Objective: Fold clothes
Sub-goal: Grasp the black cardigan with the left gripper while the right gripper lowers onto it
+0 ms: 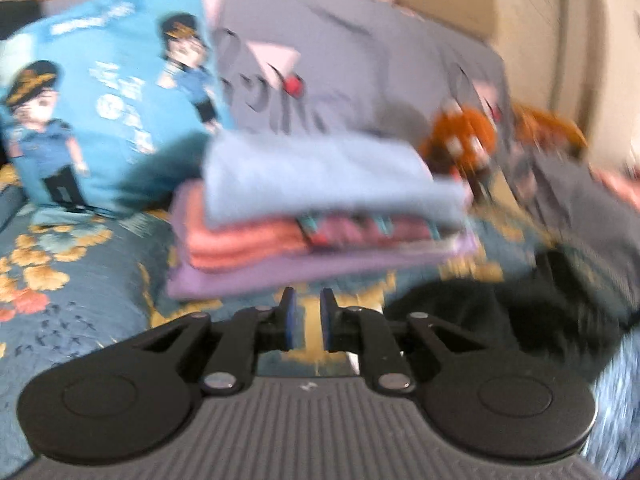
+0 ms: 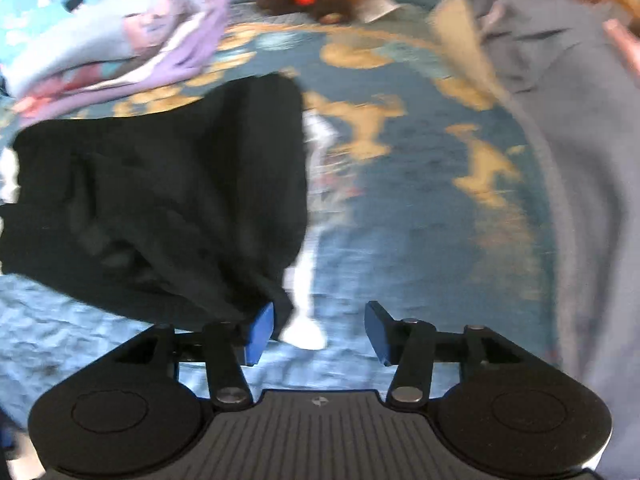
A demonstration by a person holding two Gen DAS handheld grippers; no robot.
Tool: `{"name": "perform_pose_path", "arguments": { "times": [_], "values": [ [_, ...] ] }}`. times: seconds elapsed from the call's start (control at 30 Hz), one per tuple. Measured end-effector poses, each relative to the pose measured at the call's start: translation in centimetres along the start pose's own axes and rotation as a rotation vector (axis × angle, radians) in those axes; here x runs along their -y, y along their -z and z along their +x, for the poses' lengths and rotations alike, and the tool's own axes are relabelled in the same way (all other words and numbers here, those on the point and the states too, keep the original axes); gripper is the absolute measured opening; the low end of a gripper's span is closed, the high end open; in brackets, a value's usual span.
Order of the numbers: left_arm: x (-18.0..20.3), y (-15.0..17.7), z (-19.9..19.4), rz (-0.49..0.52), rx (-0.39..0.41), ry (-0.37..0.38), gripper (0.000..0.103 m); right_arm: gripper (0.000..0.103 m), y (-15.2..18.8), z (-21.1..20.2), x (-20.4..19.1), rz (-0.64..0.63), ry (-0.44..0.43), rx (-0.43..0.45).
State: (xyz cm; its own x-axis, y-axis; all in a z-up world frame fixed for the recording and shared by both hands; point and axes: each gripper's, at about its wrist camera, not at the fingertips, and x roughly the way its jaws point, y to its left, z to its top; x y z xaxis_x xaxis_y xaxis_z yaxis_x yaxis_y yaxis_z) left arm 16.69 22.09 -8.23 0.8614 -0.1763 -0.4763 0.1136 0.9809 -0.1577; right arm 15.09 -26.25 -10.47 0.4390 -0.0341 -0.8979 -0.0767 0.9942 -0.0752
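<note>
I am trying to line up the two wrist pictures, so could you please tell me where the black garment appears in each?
Left wrist: the black garment lies lower right, on the bedspread, right of the tool.
Right wrist: it fills the left half, its lower corner by the tool's left finger.
Shared landmark: the stack of folded clothes, beyond the garment in both views.

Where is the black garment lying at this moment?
In the right wrist view the black garment lies crumpled on the floral bedspread, left of centre, just below the stack of folded clothes; its lower corner reaches the right gripper.
</note>
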Motion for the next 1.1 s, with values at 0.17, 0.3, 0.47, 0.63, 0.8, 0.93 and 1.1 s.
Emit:
{"name": "perform_pose_path", "arguments": {
  "times": [0.17,0.3,0.47,0.63,0.8,0.93,1.1],
  "values": [
    [2.1,-0.8,0.6,-0.074,0.023,-0.034,0.022,0.059,-1.4,-4.2,-2.3,-0.021,-0.032,0.128],
    [4.7,-1.0,0.3,-0.004,0.015,0.029,0.041,0.073,-4.4,-5.3,-6.6,-0.022,-0.253,0.213],
    [6.6,-1.1,-1.7,-0.021,-0.002,0.123,0.102,0.081,-8.4,-1.6,-11.7,0.167,-0.599,0.183],
    [7.6,0.3,-2.2,-0.142,-0.006,0.183,0.102,0.068,-9.5,6.1,-13.6,0.55,-0.71,0.059],
    [9.4,2.7,-1.6,-0.127,-0.012,0.236,0.101,0.067,-7.6,8.5,-14.3,0.755,-0.738,0.054],
    [11.3,4.0,-0.6,-0.086,-0.005,0.295,0.101,0.068,-7.1,8.8,-14.2,0.857,-0.736,0.142],
    [13.0,5.0,1.4,-0.095,-0.026,0.375,0.102,0.014,-7.7,9.1,-14.5,0.86,-0.709,0.206]
  ]
}}
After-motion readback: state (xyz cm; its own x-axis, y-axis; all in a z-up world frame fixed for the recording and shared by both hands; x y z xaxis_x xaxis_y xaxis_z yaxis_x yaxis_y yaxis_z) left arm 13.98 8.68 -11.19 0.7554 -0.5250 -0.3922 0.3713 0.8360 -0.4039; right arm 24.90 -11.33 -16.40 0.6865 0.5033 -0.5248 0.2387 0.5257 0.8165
